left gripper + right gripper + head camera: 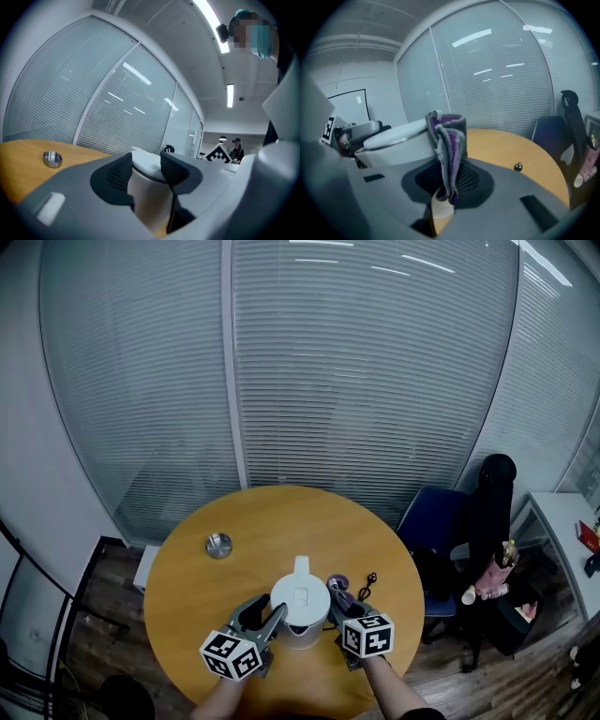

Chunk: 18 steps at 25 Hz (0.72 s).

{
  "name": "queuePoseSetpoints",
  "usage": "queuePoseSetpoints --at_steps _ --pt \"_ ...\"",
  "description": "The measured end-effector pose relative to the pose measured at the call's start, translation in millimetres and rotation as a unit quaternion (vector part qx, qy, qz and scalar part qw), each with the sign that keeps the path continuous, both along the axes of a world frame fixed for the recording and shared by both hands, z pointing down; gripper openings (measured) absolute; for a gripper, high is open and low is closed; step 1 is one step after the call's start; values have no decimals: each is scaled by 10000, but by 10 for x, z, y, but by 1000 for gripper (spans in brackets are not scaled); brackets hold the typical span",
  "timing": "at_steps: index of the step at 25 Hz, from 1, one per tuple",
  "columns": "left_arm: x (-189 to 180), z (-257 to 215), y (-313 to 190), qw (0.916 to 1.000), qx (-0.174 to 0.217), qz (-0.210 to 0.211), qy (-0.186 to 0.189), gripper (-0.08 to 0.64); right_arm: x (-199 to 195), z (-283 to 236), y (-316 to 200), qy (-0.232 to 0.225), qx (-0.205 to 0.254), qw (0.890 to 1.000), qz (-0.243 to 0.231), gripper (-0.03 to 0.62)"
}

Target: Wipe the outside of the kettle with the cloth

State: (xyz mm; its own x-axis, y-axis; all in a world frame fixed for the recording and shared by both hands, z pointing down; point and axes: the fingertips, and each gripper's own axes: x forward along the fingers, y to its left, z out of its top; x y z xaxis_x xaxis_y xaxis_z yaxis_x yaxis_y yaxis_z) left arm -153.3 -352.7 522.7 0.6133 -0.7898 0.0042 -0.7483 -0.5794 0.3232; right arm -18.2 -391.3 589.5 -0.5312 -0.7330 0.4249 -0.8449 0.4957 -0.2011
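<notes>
A white-lidded steel kettle [300, 607] stands near the front edge of the round wooden table [234, 521]. My left gripper [268, 614] is at its left side. In the left gripper view the jaws stand a little apart, and the kettle's metal wall [147, 192] fills the gap just beyond the pads, with nothing clamped between them. My right gripper [339, 602] is at the kettle's right side, shut on a folded purple and grey cloth [338, 590]. In the right gripper view the cloth [447, 150] hangs between the pads, beside the kettle's lid [393, 138].
A small round metal dish [218, 545] sits on the table's far left, and it also shows in the left gripper view [52, 159]. A small black object [369, 581] lies right of the kettle. A blue chair [439, 521] stands beyond the table's right edge. Glass walls with blinds stand behind.
</notes>
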Motion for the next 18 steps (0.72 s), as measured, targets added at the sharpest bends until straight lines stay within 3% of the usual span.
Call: queuePoseSetpoints --at_steps 12,18 --pt "11 -4 -3 10000 -38 0 40 181 56 1118 205 368 -1258 9914 -29 63" --pt "-9 -1 -8 9999 -98 -57 38 179 71 1226 268 365 -1341 9903 14 63"
